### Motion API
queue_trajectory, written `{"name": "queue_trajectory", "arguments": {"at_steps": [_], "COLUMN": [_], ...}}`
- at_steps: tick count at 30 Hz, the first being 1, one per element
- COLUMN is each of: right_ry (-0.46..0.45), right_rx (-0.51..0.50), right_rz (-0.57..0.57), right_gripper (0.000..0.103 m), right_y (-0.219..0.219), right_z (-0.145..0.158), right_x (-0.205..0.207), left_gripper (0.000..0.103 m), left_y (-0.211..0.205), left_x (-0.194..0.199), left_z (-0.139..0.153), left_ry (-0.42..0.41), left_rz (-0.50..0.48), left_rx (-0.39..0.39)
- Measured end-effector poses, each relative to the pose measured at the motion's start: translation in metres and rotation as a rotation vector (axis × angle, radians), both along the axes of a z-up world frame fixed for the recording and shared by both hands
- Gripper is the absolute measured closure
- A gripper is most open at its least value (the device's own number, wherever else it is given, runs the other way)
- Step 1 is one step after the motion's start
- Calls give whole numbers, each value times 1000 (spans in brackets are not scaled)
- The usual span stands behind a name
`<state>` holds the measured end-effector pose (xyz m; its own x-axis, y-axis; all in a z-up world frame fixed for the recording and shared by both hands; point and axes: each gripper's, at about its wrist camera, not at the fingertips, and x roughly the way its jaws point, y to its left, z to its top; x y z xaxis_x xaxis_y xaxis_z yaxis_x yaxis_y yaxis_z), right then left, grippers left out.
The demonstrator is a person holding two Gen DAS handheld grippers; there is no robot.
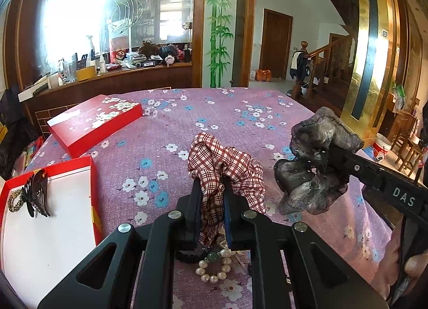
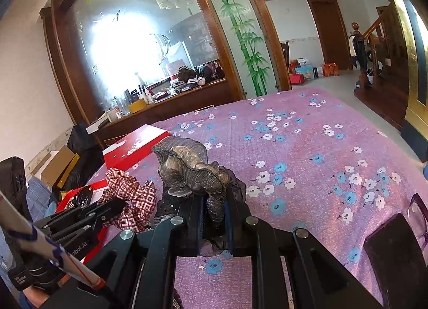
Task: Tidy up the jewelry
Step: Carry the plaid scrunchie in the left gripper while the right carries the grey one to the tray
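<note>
My left gripper is shut on a red-and-white plaid scrunchie and holds it above the purple floral tablecloth. My right gripper is shut on a grey glittery scrunchie; it also shows at the right of the left wrist view. A pearl bracelet with a green bead lies on the cloth under the left gripper. An open red box at the left holds a dark hair claw and a gold-toned bracelet.
The red floral box lid lies at the far left of the table. A black phone and purple-framed glasses lie at the right edge. A wooden counter with clutter stands behind the table.
</note>
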<state>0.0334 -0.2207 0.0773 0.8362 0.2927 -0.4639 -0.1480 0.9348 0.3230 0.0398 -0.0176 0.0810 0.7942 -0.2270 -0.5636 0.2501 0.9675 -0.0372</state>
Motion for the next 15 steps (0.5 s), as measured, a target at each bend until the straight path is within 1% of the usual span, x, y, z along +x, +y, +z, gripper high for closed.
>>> {"name": "queue_trajectory", "arguments": {"at_steps": [6,15], "right_ry": [-8,-38], "right_rx": [-12,-40], "right_rz": [4,33], "right_gripper": [89,88], "right_y": [2,11], "right_z": [1,4], "right_x": [-2,-7], "left_gripper": [90,90], "left_y": [5,8], "left_x": [0,-7], "left_z": [2,11], "left_ry": [-24,-100], "left_rz": [30,80], "left_rx": [-5,6]}}
